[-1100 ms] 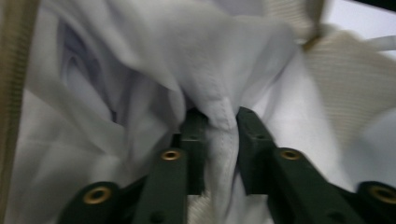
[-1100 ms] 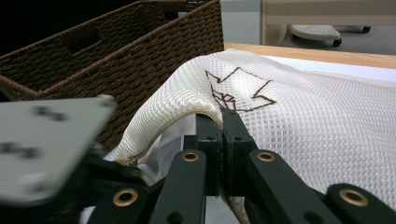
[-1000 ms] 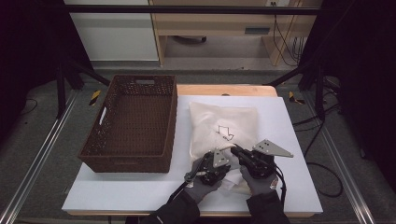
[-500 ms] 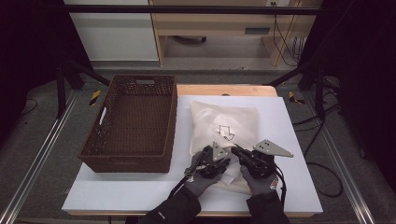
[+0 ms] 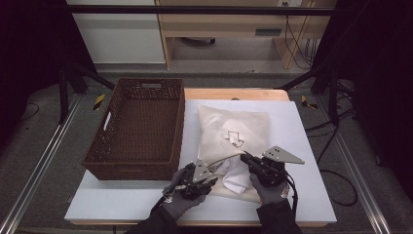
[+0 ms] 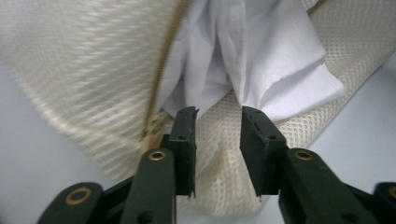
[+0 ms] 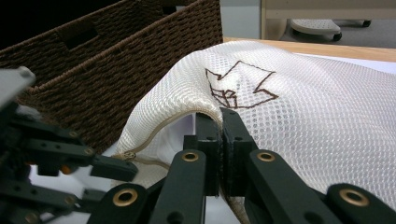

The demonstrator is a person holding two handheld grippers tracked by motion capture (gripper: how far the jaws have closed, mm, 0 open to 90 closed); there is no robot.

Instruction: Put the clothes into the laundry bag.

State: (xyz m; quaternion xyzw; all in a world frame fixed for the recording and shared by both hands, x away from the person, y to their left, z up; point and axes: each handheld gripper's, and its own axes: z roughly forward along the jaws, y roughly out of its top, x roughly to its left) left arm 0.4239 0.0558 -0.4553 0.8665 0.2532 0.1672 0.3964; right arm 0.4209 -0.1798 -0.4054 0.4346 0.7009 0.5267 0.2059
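Observation:
A cream mesh bag (image 5: 234,129) with a brown arrow mark lies on the white table (image 5: 302,146). Its zipped mouth faces me and gapes. My right gripper (image 5: 243,156) is shut on the bag's upper edge (image 7: 205,105) and holds it lifted. A white cloth (image 5: 237,175) spills partly out of the mouth. My left gripper (image 5: 212,180) sits just left of the cloth. Its jaws have just been opening, and its tips (image 6: 217,116) stand apart. The lower mesh (image 6: 215,154) and the cloth (image 6: 261,60) lie beyond them, unpressed.
A dark woven basket (image 5: 178,126) stands on the table's left half, close beside the bag, with nothing in it. Bare white tabletop lies in front of the basket and to the right of the bag. Cables trail on the floor at right.
My left gripper has opened and drawn back to the left, away from the bag's mouth. More white cloth now lies outside the bag. The right gripper has kept still on the edge.

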